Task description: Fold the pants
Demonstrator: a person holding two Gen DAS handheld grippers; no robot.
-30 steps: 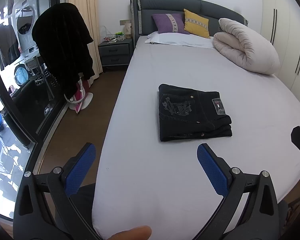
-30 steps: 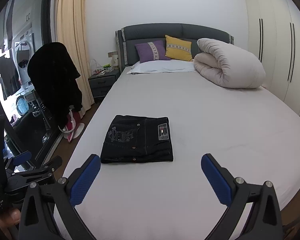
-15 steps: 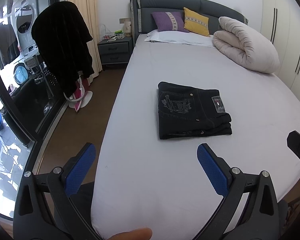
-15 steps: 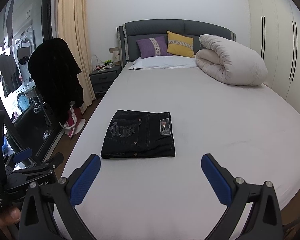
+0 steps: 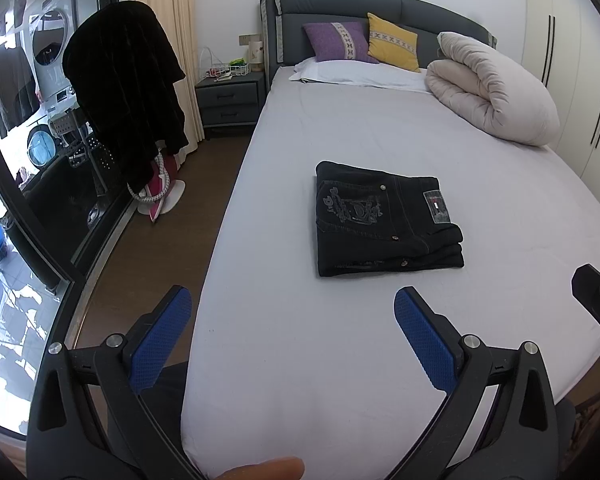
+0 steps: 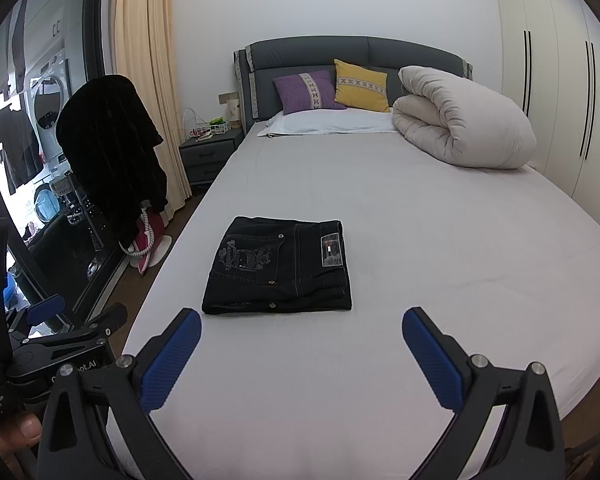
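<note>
Dark jeans (image 5: 384, 222) lie folded into a neat rectangle on the grey bed sheet (image 5: 340, 344), back pocket and label patch facing up. They also show in the right wrist view (image 6: 280, 268). My left gripper (image 5: 292, 312) is open and empty, held above the bed's near left corner, short of the jeans. My right gripper (image 6: 300, 330) is open and empty, held above the near edge of the bed, just in front of the jeans. The left gripper's body shows at the lower left of the right wrist view (image 6: 60, 344).
A rolled beige duvet (image 6: 464, 120) lies at the far right of the bed (image 6: 420, 240). Purple and yellow cushions (image 6: 332, 88) lean on the headboard. A nightstand (image 6: 208, 156), a black coat on a stand (image 6: 112, 148) and a glass door stand left. Wardrobes (image 6: 560, 92) line the right.
Both grippers have drawn back and risen slightly from the bed. The folded jeans have not moved. Both jaws stay open.
</note>
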